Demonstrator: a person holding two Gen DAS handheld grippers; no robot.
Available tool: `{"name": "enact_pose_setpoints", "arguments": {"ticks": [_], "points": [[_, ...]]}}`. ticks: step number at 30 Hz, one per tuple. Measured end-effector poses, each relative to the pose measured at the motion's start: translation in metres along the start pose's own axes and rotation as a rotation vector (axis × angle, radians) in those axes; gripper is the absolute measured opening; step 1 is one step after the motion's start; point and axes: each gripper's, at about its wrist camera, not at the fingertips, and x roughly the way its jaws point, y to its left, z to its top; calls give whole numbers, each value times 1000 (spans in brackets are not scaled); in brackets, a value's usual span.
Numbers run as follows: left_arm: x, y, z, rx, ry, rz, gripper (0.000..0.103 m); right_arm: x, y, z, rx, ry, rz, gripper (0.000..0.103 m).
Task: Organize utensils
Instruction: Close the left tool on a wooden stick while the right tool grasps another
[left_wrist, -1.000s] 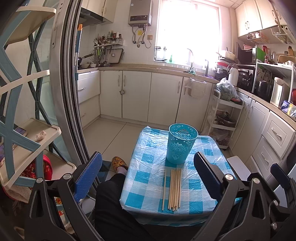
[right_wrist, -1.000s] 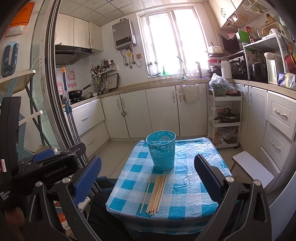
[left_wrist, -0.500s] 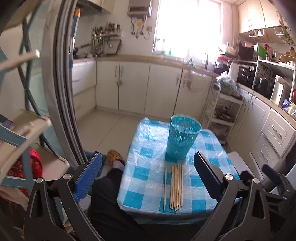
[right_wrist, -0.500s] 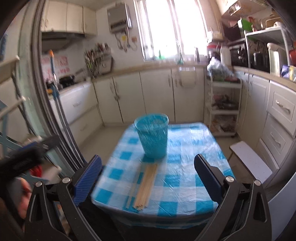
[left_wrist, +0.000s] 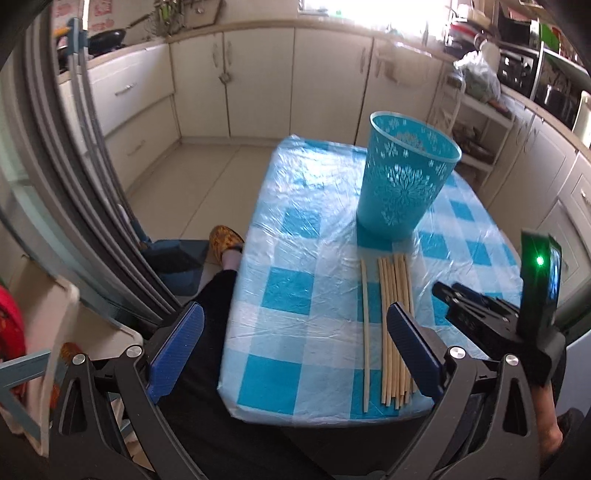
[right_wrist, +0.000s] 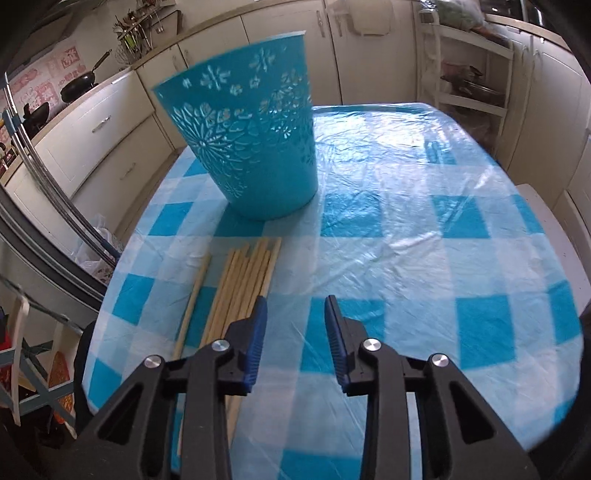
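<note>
Several wooden chopsticks (left_wrist: 393, 325) lie side by side on a small table with a blue-and-white checked cloth (left_wrist: 295, 266), one stick (left_wrist: 365, 332) a little apart on the left. A teal openwork holder (left_wrist: 404, 181) stands upright just behind them. My left gripper (left_wrist: 291, 343) is wide open and empty over the table's near left edge. My right gripper (right_wrist: 295, 325) is low over the cloth, jaws narrowed but apart and empty, its left finger at the right side of the chopsticks (right_wrist: 240, 288). The holder (right_wrist: 247, 144) is ahead of it. The right gripper also shows in the left wrist view (left_wrist: 491, 317).
The table stands in a narrow kitchen with white cabinets (left_wrist: 258, 81) behind and to the right. A sliding door frame (left_wrist: 74, 177) is on the left. The person's leg (left_wrist: 218, 295) and slipper (left_wrist: 225, 240) are beside the table's left edge. A white stool (right_wrist: 554, 229) is right.
Both grippers have moved forward and down toward the table. The right gripper's jaws have narrowed from wide open and now sit low beside the chopsticks.
</note>
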Motion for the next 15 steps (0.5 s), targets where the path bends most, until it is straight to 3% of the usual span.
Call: {"name": "enact_pose_setpoints", "arguments": {"ticks": [10,15], "points": [[69,-20,8,31,122,-20,96,21,14,9,-39,19,-2,25],[95,-28,10,41,160,-36,95,17,10,6,-123,16,-13,10]]}}
